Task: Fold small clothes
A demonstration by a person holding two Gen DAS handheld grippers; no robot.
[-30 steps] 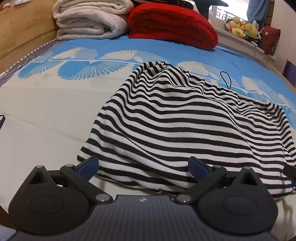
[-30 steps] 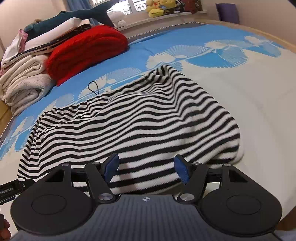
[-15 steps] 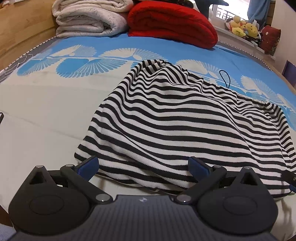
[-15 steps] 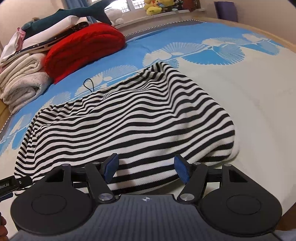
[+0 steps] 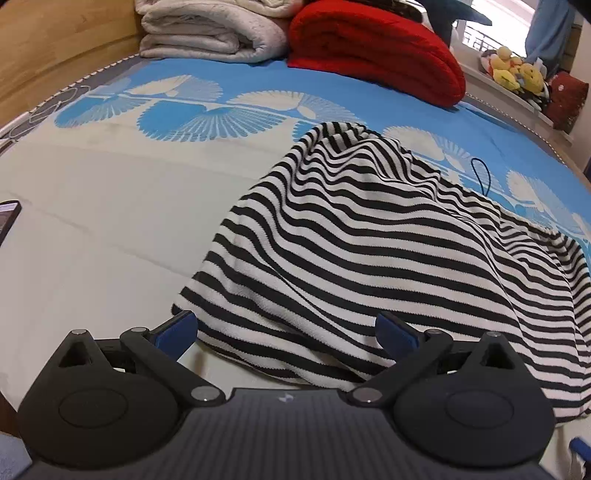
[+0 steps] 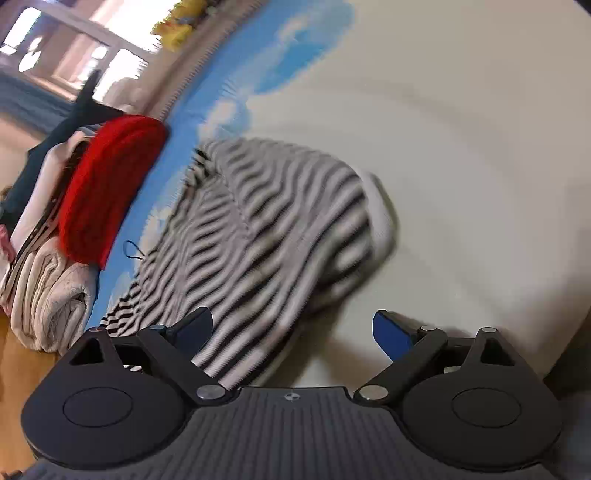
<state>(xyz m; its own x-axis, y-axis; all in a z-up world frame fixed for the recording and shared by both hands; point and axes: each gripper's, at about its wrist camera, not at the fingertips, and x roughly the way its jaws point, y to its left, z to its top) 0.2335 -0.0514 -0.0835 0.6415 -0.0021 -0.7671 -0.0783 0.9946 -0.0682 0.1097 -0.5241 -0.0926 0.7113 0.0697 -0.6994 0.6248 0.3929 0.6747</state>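
Striped garment (image 5: 388, 258): a black-and-white striped knit lay rumpled on the bed, filling the centre and right of the left wrist frame; in the right wrist frame (image 6: 266, 229) it ran from the centre down toward the lower left, blurred.
Garment's near hem: in the left wrist view it reached the bottom of the frame, lying between the two blue pads, with folds raised behind it.
Left gripper (image 5: 286, 330): at the bottom of its frame, jaws spread wide, nothing clamped; the garment's edge lay between the blue fingertips (image 5: 177, 328); whether they touched the cloth could not be told.
Right gripper (image 6: 291, 328): at the bottom of its frame, jaws wide apart and holding nothing; the left pad (image 6: 194, 326) overlapped the striped cloth, the right pad sat over bare sheet.
Right wrist view: tilted and smeared, so fine detail was lost.
Bed sheet (image 5: 110, 221): cream in the near part, blue with white fan shapes toward the top.
Red blanket (image 5: 376, 48): folded, at the top centre of the left wrist frame.
Grey-white blanket (image 5: 210, 33): folded, upper left, touching the red one.
Black loop (image 5: 482, 181): a thin cord on the sheet just behind the garment.
Phone (image 5: 7, 221): a dark edge at the left margin.
Plush toys (image 5: 517, 74): upper right, on a ledge.
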